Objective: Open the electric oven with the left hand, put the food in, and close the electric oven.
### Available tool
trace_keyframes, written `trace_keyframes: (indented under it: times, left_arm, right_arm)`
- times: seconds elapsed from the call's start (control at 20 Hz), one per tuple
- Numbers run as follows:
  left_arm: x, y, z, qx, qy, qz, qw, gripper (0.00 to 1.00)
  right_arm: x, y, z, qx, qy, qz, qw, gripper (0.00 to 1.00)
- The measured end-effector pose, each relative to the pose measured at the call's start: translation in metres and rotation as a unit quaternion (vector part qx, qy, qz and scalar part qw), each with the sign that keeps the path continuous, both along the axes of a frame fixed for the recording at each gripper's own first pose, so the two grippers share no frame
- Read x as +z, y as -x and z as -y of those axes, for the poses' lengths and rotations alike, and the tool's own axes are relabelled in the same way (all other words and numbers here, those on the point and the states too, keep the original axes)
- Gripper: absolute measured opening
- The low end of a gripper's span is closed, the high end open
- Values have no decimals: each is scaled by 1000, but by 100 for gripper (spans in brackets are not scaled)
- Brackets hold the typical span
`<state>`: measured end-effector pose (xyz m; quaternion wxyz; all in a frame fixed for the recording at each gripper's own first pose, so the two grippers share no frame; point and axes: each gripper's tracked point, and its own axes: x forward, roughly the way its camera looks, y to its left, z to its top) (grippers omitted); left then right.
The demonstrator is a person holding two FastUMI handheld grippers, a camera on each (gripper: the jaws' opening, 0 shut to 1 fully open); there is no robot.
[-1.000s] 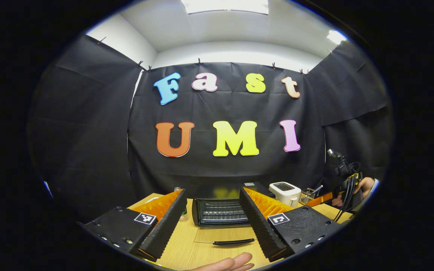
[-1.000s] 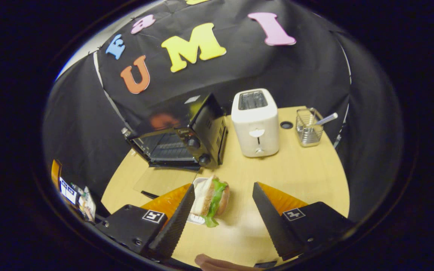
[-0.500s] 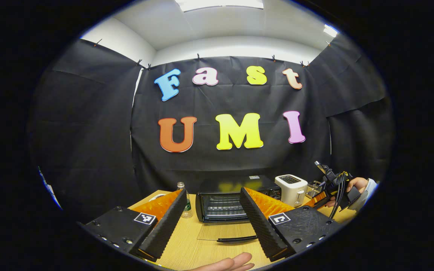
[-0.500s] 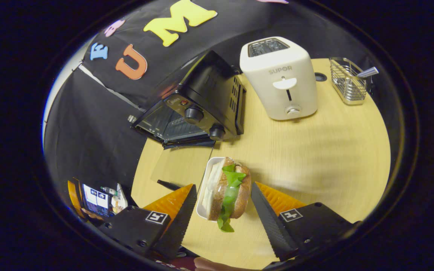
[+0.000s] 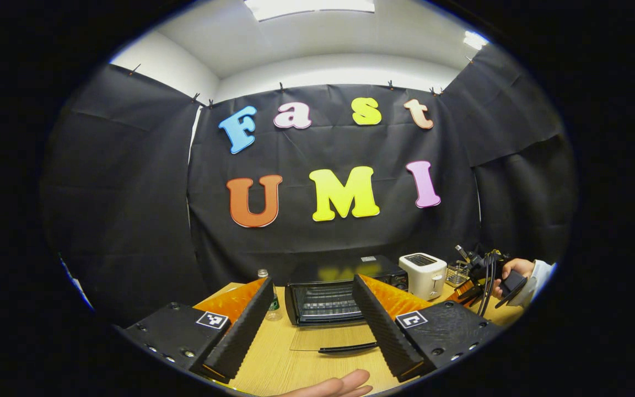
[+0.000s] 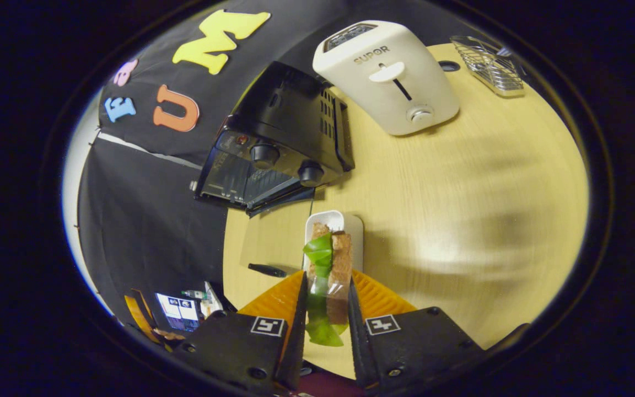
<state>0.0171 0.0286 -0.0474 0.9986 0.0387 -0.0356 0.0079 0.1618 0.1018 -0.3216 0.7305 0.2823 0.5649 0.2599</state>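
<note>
- On the table (image 6: 461,182), in the right gripper view, the right gripper (image 6: 326,325) pinches the sandwich (image 6: 328,275), a finger pressed on each side, with lettuce hanging out between them.
- Under the sandwich sits a white tray (image 6: 350,231), just in front of the oven (image 6: 279,143).
- Oven door (image 6: 268,242) lies folded down flat on the table, its handle (image 6: 265,270) toward the grippers; the rack inside is bare.
- Beside the oven stands a toaster (image 6: 389,77), with a wire basket (image 6: 488,60) farther off.
- From the left gripper view, the left gripper (image 5: 309,317) is spread wide with nothing between its fingers, held back from the door (image 5: 328,339) and pointing at the oven (image 5: 339,289).
- A bottle (image 5: 270,298) stands left of the oven, the toaster (image 5: 422,273) right of it.
</note>
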Motion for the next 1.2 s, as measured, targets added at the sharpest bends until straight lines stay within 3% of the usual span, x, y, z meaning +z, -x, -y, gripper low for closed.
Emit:
trace_keyframes:
  times: [0.3, 0.6, 0.8, 1.05, 1.2]
  left_arm:
    - [2, 19, -7, -9, 24, 11, 1000, 95]
    - [9, 34, -19, -8, 10, 34, 999, 95]
    - [-4, 35, -23, -15, 12, 16, 1000, 95]
    - [-12, 33, -37, 1, 28, -3, 1000, 95]
    - [-13, 39, -51, 23, 36, -4, 999, 95]
  right_arm:
    - [35, 28, 1, -30, 6, 41, 999, 40]
    - [62, 64, -33, -46, -40, 61, 996, 40]
    - [69, 72, -65, -64, -75, 72, 992, 40]
    - [72, 46, -107, -145, -118, 96, 978, 40]
    - [66, 20, -134, -225, -148, 112, 957, 40]
